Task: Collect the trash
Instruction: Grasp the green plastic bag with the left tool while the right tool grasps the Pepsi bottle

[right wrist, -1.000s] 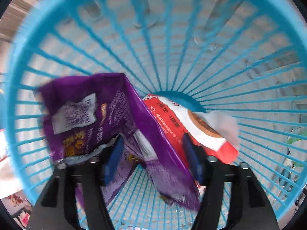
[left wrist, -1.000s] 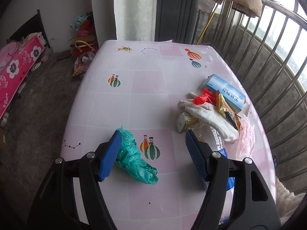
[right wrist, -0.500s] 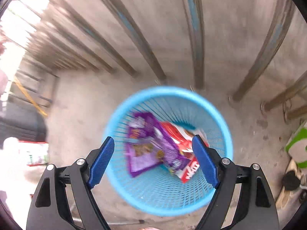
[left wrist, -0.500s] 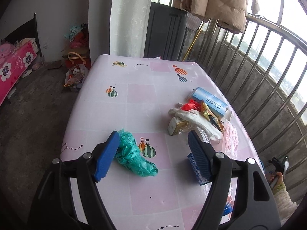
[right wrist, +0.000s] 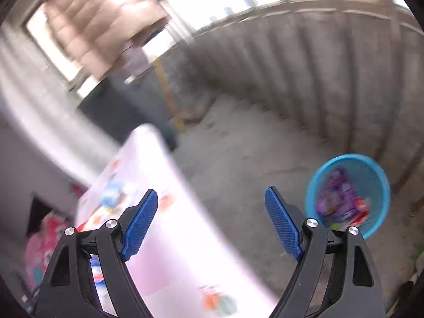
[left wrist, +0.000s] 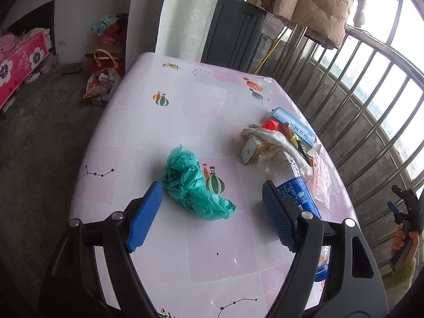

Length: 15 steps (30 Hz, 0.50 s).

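still risky: left gripper [left wrist: 212, 220] and right gripper [right wrist: 210, 224] both gape empty, left jaws just widening, so the slippery green bag [left wrist: 193, 188] may skid off the table [left wrist: 148, 122].

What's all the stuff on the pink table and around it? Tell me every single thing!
table: one, pink-checked, centre
plastic bag: one, green, crumpled, near table edge
bottle: one, clear with blue label, lying right
glove: one, white, in right pile
carton: one, light blue, behind pile
small box: one, white-gold, under glove
wrappers: several, red and gold, in pile
basket: one, blue, on floor, holding purple and red packets
jacket: one, beige, hanging by railing
left gripper: open, empty
right gripper: open, empty
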### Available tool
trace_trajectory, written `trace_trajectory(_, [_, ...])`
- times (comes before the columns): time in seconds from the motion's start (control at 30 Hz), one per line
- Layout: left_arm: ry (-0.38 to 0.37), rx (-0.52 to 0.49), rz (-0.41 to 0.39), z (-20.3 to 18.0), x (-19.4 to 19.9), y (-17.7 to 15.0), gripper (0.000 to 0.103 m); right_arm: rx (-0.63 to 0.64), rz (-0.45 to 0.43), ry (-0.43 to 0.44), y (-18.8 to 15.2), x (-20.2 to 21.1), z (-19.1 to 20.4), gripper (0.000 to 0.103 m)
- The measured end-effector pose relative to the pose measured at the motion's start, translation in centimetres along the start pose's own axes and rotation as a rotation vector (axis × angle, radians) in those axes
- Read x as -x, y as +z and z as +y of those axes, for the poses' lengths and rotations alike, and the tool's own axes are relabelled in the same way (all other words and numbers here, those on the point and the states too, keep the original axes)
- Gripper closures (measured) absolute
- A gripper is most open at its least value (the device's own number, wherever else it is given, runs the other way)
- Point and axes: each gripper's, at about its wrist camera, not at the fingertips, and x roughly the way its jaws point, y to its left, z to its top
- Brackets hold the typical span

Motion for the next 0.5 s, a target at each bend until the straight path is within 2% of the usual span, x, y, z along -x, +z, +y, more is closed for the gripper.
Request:
trace_trajectory(0.13, [0.011, 0.015, 0.030, 0.4, -2.7, 0.2, 0.030, 0.105, 0.239, 0.228, -4.3, -3.7, 8.5, 0.022])
trace_trajectory(0.23, [0.046, 0.039, 0.060, 0.8, -4.9, 0.4, 0.032, 0.161, 0.399, 0.328, -7.4, -6.5, 13.6, 0.022])
trace_trajectory(0.33, [0.089, 0.051, 0.083, 1.2, -6.7, 0.2, 0.041, 0.195, 0.524, 0.368, -10.4, -8.5, 17.1, 0.022])
trace_trajectory(0.47, [0.098, 0.089, 0.098, 2.1, -8.2, -0.2, 0.059, 0.282, 0.595, 0.340, -13.5, -10.2, 20.6, 0.022])
trace_trajectory(0.5, [0.085, 0.098, 0.103, 2.3, -8.4, -0.2, 0.060, 0.292, 0.609, 0.342, -14.0, -11.2, 20.5, 0.022])
